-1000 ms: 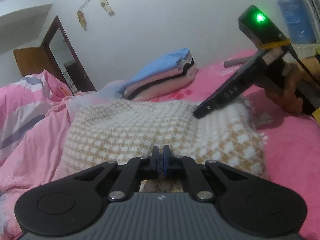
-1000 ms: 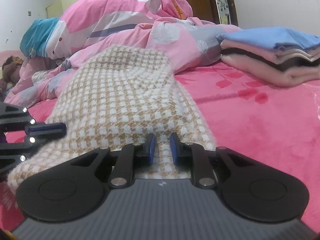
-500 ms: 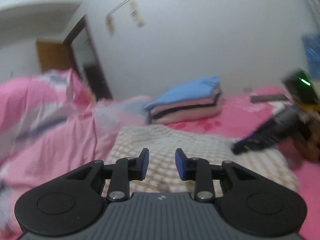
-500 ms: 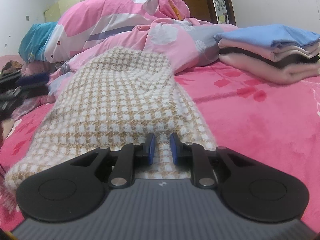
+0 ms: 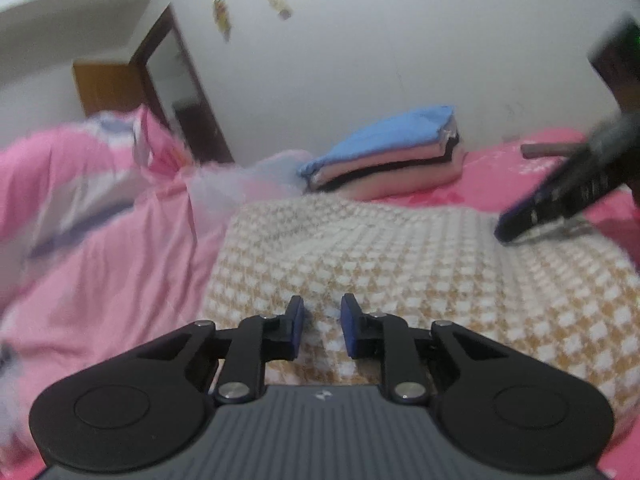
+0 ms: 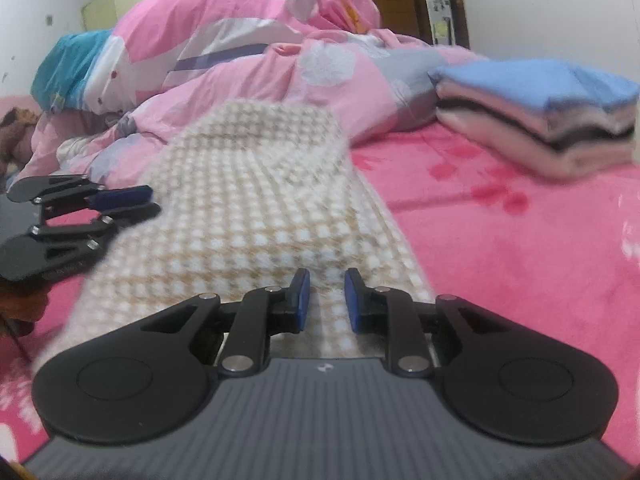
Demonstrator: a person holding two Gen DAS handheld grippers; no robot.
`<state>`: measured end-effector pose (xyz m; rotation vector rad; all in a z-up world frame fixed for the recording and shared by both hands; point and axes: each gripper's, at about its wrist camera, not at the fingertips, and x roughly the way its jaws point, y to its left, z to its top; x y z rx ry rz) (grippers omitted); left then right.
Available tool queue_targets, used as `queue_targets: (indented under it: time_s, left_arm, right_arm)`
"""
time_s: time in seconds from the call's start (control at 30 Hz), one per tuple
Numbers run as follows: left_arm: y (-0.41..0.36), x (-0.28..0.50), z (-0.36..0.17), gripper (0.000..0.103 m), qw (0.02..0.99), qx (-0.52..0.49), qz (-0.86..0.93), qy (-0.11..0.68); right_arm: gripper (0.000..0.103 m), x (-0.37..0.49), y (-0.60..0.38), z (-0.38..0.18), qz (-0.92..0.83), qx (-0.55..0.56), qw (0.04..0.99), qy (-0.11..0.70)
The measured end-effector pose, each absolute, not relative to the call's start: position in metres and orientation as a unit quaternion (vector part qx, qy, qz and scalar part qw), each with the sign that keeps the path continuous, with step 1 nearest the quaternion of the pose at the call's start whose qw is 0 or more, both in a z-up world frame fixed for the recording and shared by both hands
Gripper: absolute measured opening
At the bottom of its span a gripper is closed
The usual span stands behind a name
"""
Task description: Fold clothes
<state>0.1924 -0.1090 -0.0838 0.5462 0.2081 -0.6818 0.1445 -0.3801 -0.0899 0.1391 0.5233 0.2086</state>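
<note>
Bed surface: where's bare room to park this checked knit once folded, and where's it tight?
Free: the pink bedspread between the checked knit and the folded stack, right of the right gripper. Crowded: the rumpled pink quilt butts against the knit's far end, and the left gripper hangs over its left edge.

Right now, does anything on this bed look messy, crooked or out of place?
Nothing looks damaged or spilled. The checked knit garment lies folded flat on the pink sheet, and the stack of folded clothes sits neatly. Only the pink quilt is untidy, bunched in a heap behind the garment.
</note>
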Motion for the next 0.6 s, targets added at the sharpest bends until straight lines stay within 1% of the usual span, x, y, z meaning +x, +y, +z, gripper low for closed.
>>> queue_targets:
  time_s: [0.03, 0.1, 0.13, 0.23, 0.3, 0.33, 0.37, 0.5, 0.6]
  left_arm:
    - [-0.107, 0.189, -0.080, 0.027, 0.902, 0.262, -0.330, 0.093]
    - [-0.100, 0.180, -0.070, 0.031, 0.911, 0.238, -0.331, 0.059]
    - [-0.097, 0.176, -0.066, 0.032, 0.914, 0.223, -0.335, 0.045]
    - [-0.102, 0.167, -0.063, 0.032, 0.903, 0.195, -0.381, 0.041]
    - [-0.116, 0.163, -0.076, 0.031, 0.883, 0.222, -0.409, 0.066]
    - [-0.121, 0.161, -0.086, 0.026, 0.879, 0.234, -0.408, 0.074]
    - [-0.126, 0.159, -0.097, 0.025, 0.876, 0.246, -0.407, 0.082]
    - [-0.117, 0.165, -0.106, 0.025, 0.886, 0.190, -0.413, 0.093]
    - [-0.115, 0.166, -0.110, 0.025, 0.887, 0.179, -0.415, 0.093]
  right_arm:
    - [0.019, 0.143, -0.375, -0.082, 0.108, 0.054, 0.959, 0.256]
    - [0.019, 0.141, -0.361, -0.062, 0.111, 0.016, 0.961, 0.254]
    - [0.019, 0.141, -0.354, -0.052, 0.113, -0.003, 0.961, 0.253]
    - [0.019, 0.157, -0.338, -0.026, 0.128, -0.028, 0.957, 0.258]
    - [0.019, 0.175, -0.321, -0.011, 0.143, -0.045, 0.955, 0.258]
    - [0.019, 0.183, -0.311, -0.006, 0.153, -0.058, 0.952, 0.258]
    - [0.019, 0.191, -0.300, -0.003, 0.165, -0.067, 0.948, 0.262]
    - [0.017, 0.224, -0.254, 0.003, 0.212, -0.100, 0.930, 0.283]
    - [0.017, 0.260, -0.235, -0.011, 0.206, -0.104, 0.921, 0.313]
